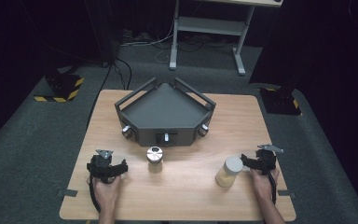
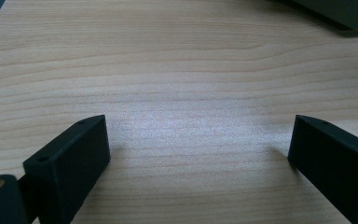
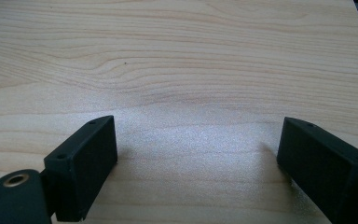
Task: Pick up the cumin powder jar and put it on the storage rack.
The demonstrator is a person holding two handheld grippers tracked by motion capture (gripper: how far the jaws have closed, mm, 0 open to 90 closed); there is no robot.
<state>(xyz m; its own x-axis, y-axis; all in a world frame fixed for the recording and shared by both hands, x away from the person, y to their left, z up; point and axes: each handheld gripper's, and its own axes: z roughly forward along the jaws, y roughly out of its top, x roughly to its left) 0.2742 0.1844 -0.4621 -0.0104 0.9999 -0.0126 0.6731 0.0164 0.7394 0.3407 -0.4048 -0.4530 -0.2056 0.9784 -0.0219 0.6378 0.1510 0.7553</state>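
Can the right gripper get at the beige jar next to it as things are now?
Probably yes: the right gripper is open, the beige jar stands just to its left, and nothing lies between them on the table.

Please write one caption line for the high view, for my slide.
Two open hand-held grippers, left gripper and right gripper, rest near two jars before a dark tray.

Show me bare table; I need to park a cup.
Free: between the left gripper and steel-lidded jar; between that jar and the tan jar; both far corners beside the black tray. Crowded: tan jar against the right gripper.
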